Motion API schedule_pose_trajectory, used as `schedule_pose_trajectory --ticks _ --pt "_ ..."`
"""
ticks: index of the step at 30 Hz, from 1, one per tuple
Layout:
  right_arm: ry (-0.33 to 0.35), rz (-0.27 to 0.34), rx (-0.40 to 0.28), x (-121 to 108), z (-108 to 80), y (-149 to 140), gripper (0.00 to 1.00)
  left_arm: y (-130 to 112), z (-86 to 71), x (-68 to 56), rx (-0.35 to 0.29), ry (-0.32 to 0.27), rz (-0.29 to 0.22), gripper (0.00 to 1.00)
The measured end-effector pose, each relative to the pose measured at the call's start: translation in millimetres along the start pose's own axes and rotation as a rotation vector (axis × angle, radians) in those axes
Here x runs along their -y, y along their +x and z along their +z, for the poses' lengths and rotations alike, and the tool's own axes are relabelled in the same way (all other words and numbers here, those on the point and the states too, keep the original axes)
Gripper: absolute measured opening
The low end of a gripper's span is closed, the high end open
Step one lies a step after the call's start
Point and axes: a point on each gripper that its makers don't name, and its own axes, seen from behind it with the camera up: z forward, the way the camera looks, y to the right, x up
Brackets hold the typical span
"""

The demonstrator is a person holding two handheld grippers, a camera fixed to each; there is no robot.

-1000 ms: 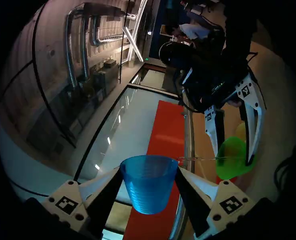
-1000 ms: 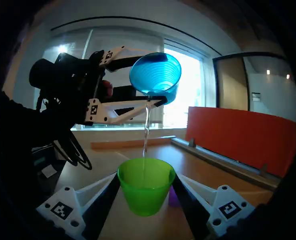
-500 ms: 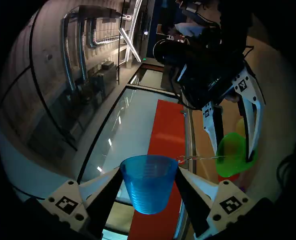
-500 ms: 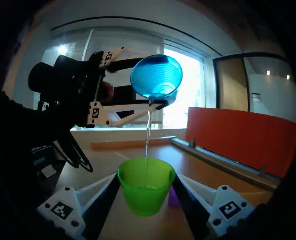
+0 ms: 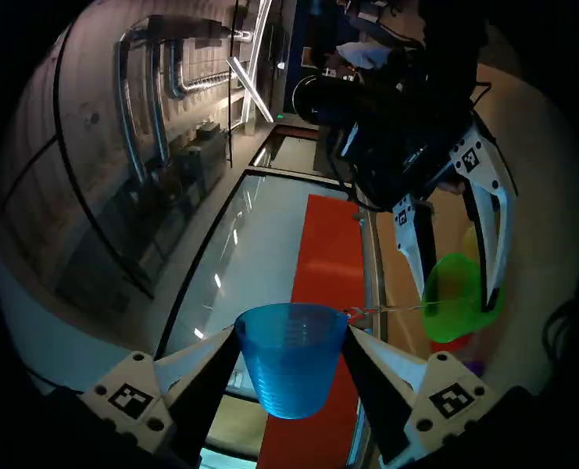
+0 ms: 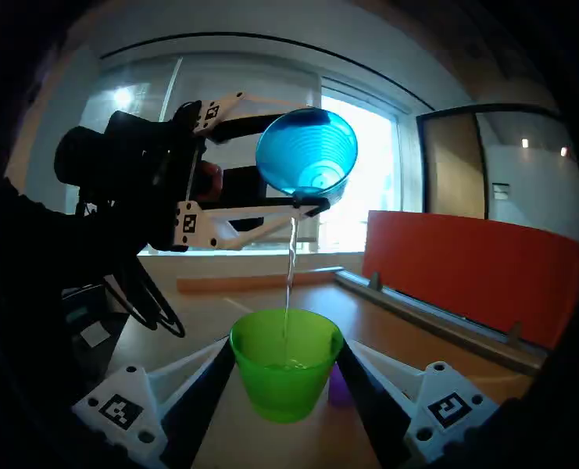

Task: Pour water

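A small purple object (image 6: 338, 388) stands behind the green cup (image 6: 285, 363), mostly hidden, so its kind cannot be told. The blue cup (image 6: 306, 152) covers the upper fingertip of the left gripper (image 6: 318, 158). In the left gripper view, a finger (image 5: 494, 234) of the right gripper (image 5: 459, 303) half covers a yellow object (image 5: 469, 244).

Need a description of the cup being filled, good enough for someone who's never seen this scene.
Find the long orange-red partition panel along the wooden desk. In front of it, the right hand-held gripper clamps an upright translucent green plastic cup, with a thin water stream falling in. Unlike the tilted translucent blue plastic cup held above by the left hand-held gripper, it is green, upright and lower.
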Motion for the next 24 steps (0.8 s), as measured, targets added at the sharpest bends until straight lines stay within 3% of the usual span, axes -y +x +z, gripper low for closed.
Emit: schedule_pose_trajectory --ticks 24 --pt "-0.004 -0.007 0.000 -1.0 -1.2 2.2 0.91 2.9 2.0 -2.7 -0.011 -0.002 0.071 0.87"
